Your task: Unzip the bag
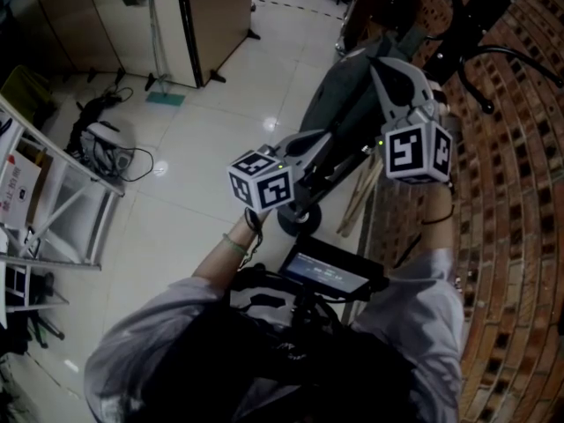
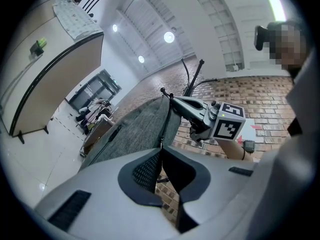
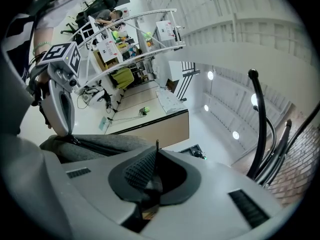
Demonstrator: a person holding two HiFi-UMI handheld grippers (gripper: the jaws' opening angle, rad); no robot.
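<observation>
A grey fabric bag [image 1: 348,91] hangs beside the brick wall, its dark zipper line running down its length. My left gripper [image 1: 328,139] reaches in from the left and its jaws are shut. In the left gripper view the left gripper [image 2: 161,151] pinches the small zipper pull [image 2: 162,141] at the lower end of the zipper on the bag [image 2: 135,129]. My right gripper [image 1: 381,60] is higher up at the bag's top. Seen from its own camera, the right gripper [image 3: 156,156] is shut on a thin dark tab [image 3: 156,145] of the bag [image 3: 100,144].
A brick wall [image 1: 511,192] stands close on the right, with a black tube rack [image 1: 493,25] above it. A metal shelf frame [image 1: 62,192] and cables lie on the white floor at left. A cabinet [image 1: 211,25] stands at the back.
</observation>
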